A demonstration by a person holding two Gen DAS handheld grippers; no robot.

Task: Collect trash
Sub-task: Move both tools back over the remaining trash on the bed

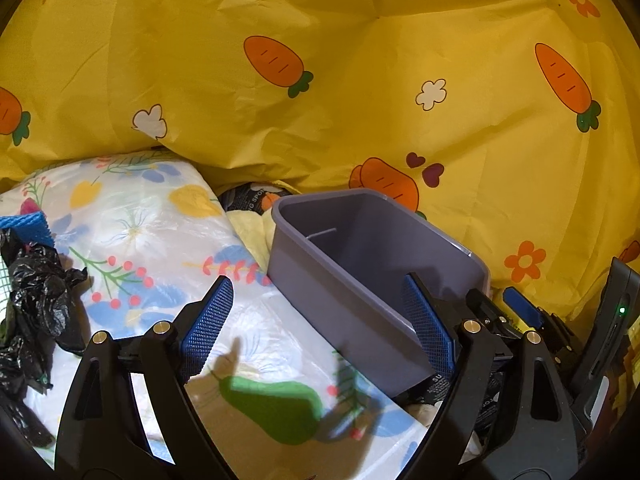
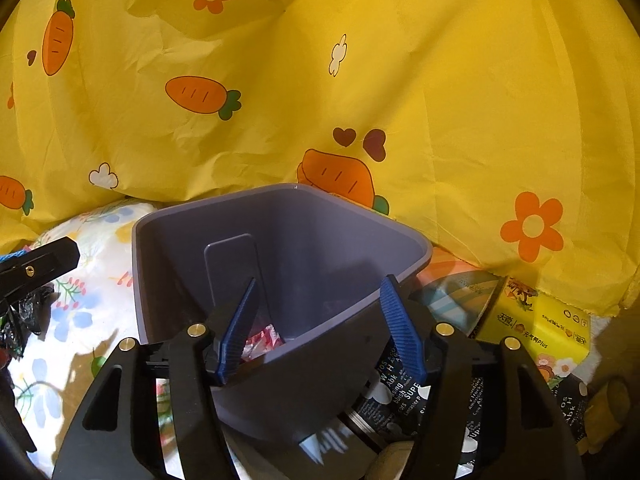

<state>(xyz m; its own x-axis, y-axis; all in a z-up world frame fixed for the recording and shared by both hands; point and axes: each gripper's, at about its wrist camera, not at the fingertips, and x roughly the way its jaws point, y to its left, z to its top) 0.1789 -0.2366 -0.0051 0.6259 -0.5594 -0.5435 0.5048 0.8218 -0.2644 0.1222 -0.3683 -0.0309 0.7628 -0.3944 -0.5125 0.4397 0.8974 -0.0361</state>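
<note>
While my left gripper point(image 1: 320, 320) hangs wide open over the floral sheet point(image 1: 152, 224), empty, black bag point(image 1: 32, 292) at far left, the grey bin point(image 2: 280, 248) sits centre, red-white wrapper point(image 2: 262, 342) inside. My right gripper point(image 2: 320, 328), fingers spread, straddles its near rim, gripping nothing.

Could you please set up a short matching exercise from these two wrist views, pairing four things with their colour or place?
Things:
1. bin
2. crumpled bag
3. tissue pack
4. red-and-white wrapper

Descriptions:
A. black, on the floral sheet
B. lying inside the bin
C. greyish purple
D. yellow, to the right of the bin

Pairs: 1-C, 2-A, 3-D, 4-B
</note>
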